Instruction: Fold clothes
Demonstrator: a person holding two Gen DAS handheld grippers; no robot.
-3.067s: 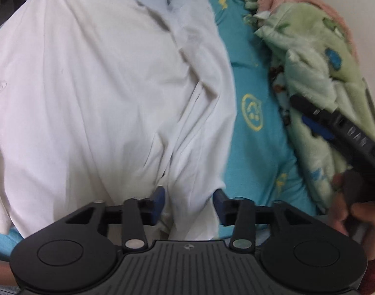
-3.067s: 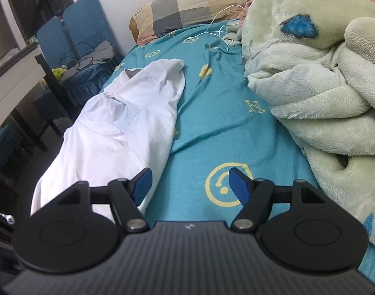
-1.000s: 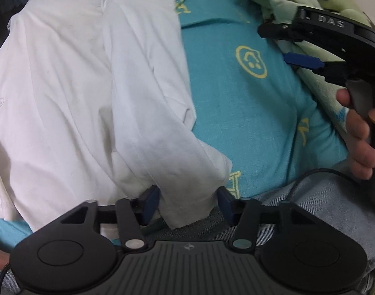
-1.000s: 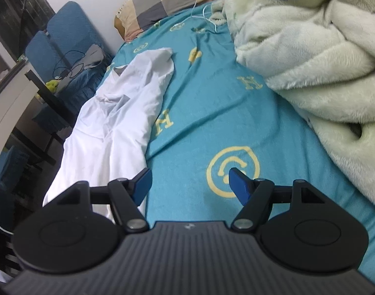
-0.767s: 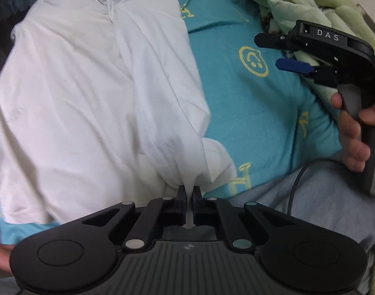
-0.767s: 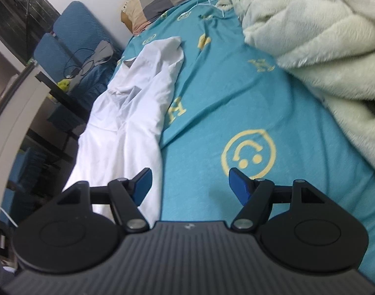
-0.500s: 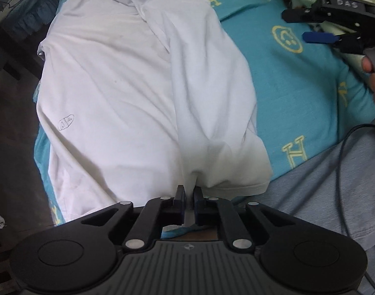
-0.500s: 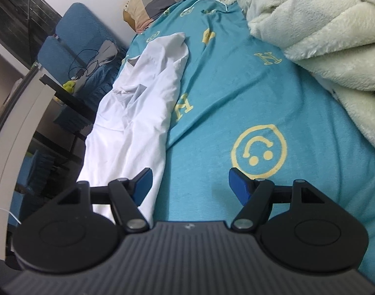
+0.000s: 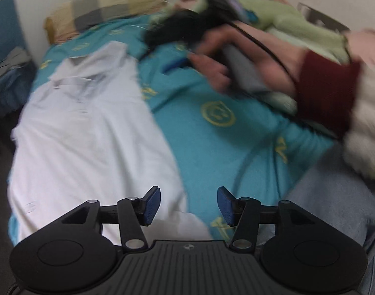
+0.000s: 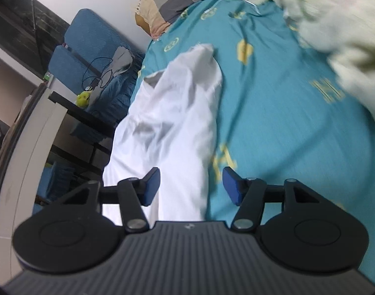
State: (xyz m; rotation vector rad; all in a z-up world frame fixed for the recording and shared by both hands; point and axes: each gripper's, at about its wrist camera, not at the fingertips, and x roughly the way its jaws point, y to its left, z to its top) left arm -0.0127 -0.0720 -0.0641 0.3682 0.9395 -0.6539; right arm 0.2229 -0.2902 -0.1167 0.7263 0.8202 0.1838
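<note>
A white shirt (image 9: 89,127) lies lengthwise on the left side of the teal bed sheet (image 9: 224,147), collar toward the pillow. My left gripper (image 9: 188,206) hovers above the shirt's near hem, and its jaws are opening. The pads touch no cloth. In the right wrist view the shirt (image 10: 177,113) runs under my right gripper (image 10: 191,185). The right jaws are closing with the shirt's right edge below the gap, but the pads are not pressing on it. In the blurred left wrist view, a person's hand (image 9: 212,56) holds that right gripper over the sheet beside the shirt's collar end.
A green fleece blanket (image 10: 335,12) is heaped along the bed's right side. A checked pillow (image 10: 172,2) lies at the head. Blue chairs (image 10: 89,41) and a dark table stand left of the bed. A jeans-clad leg (image 9: 330,201) and a cable (image 9: 244,162) are at the near right.
My left gripper, shut on the shirt's hem half a second ago, has opened, let go and lifted. My right gripper has swung left over the shirt's edge with its jaws narrower.
</note>
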